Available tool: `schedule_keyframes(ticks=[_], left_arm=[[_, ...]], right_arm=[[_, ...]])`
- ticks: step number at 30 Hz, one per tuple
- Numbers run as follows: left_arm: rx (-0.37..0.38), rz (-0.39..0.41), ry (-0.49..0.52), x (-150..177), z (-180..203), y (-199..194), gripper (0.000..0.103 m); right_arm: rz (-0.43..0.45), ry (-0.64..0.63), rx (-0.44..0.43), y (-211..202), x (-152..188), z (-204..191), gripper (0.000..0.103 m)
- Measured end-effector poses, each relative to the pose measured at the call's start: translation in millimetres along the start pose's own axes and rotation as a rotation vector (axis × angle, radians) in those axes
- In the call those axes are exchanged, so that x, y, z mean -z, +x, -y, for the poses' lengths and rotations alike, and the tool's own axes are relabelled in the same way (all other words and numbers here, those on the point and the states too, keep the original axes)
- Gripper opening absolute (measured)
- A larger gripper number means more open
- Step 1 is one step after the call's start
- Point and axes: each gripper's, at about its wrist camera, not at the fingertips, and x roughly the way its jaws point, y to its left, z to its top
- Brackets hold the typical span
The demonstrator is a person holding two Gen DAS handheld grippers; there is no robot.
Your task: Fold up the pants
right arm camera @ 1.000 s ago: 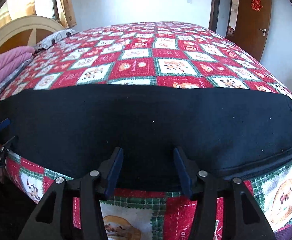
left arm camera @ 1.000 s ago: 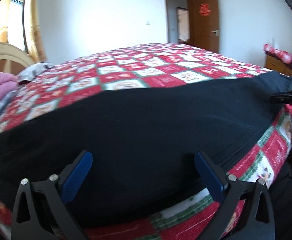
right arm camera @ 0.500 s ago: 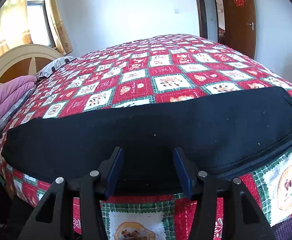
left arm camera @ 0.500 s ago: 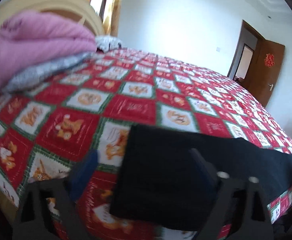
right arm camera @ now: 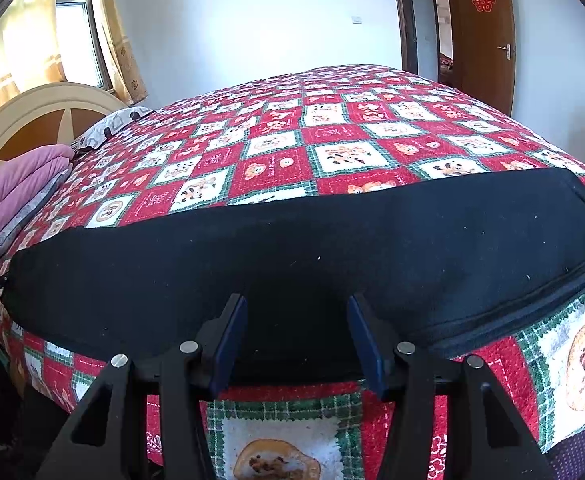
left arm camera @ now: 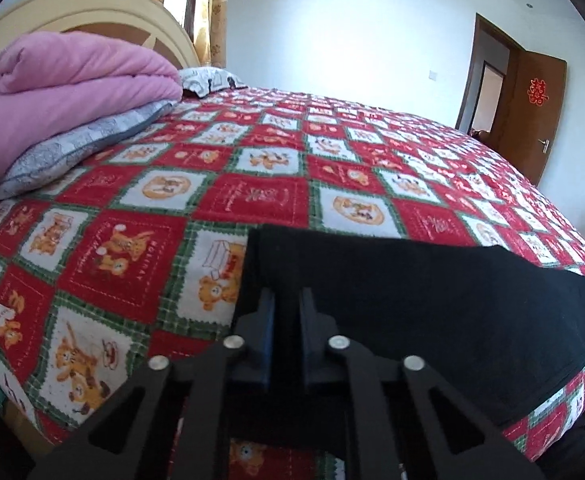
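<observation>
At the near edge of the bed, my left tongs (left arm camera: 286, 304) are clenched on the end of the pants (left arm camera: 432, 300); the jaws have just been closing, and black cloth sits between the blue pads. My right tongs (right arm camera: 297, 332) stand released, jaws half apart over the middle of the pants' near edge, nothing pinched that I can see.

The pants lie flat as one long dark band along the bedside, on the bedspread (left arm camera: 252, 192), with the left end squared off and the right end running towards the foot of the bed.

Risks, as I judge them:
- The left grip may hold only the top layer. The cloth is thick and doubled, so a lift could peel the layers apart and skew the fold.
- The right tongs are not yet holding; lifting with one end only would drag the band and bunch it.
- The pants lie close to the mattress edge, so a pull towards me could slide them off.

Materials: pants matte black, soft, slightly linty, with a seam ridge along the near right. Bedspread fleecy, in red, white and green checks. Pink quilt (left arm camera: 60, 92) folded plump on a grey pillow (left arm camera: 76, 148) by the headboard (right arm camera: 32, 120).
</observation>
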Motion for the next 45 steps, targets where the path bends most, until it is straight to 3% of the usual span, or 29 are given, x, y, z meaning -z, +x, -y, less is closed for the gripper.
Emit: schedule_keyframes(ticks=[7, 11, 17, 20, 22, 24, 27, 28, 30, 31, 34, 38, 42, 45], left_arm=[[-0.039, 0.054, 0.015, -9.7, 1.0, -16.6, 0.009], [-0.072, 0.011, -0.026, -6.0, -16.2, -6.3, 0.010], [-0.048, -0.006, -0.038, -1.1, -16.8, -2.9, 0.012], [-0.038, -0.033, -0.017, 5.2, -8.0, 3.0, 0.028], [-0.102, -0.016, 0.020, 9.6, -0.8, 1.0, 0.057], [-0.135, -0.021, 0.033, 10.2, 1.1, -0.7, 0.075], [-0.162, 0.025, 0.062, 8.7, 9.2, -12.3, 0.077], [-0.182, 0.042, 0.077, 8.6, 14.1, -15.9, 0.082], [-0.187, 0.065, 0.106, 11.5, 23.5, -18.7, 0.097], [-0.180, 0.054, 0.127, 15.1, 28.2, -15.5, 0.099], [-0.199, -0.010, 0.166, 28.9, 33.9, 0.5, 0.099], [-0.206, -0.005, 0.082, 24.9, 23.5, -5.1, 0.099], [-0.259, 0.086, 0.071, 9.4, 30.0, -28.7, 0.099], [-0.193, 0.133, 0.059, -0.7, 46.0, -43.3, 0.099]], right_arm=[[0.017, 0.003, 0.001, -3.2, 0.5, -1.4, 0.054], [0.021, 0.003, -0.004, -3.9, 0.6, -2.1, 0.054], [0.002, -0.012, -0.010, -0.3, 2.7, -5.2, 0.054], [-0.053, -0.065, 0.009, 11.6, 9.3, -13.5, 0.054], [-0.049, -0.118, 0.028, 10.8, 11.2, -22.4, 0.056], [-0.074, -0.170, 0.011, 13.5, 15.5, -33.0, 0.068], [-0.072, -0.307, 0.076, 16.2, 26.3, -53.2, 0.069], [-0.068, -0.322, 0.075, 15.3, 26.9, -55.5, 0.069], [-0.076, -0.283, 0.035, 14.8, 24.0, -50.7, 0.069], [-0.091, -0.252, 0.021, 17.1, 22.5, -45.2, 0.069], [-0.109, -0.223, 0.004, 18.9, 21.5, -38.2, 0.069], [-0.086, -0.186, -0.030, 7.8, 13.4, -34.6, 0.069], [-0.025, -0.043, -0.041, -14.0, -11.7, 0.5, 0.069], [0.021, 0.161, -0.077, -33.6, -32.4, 50.2, 0.069]])
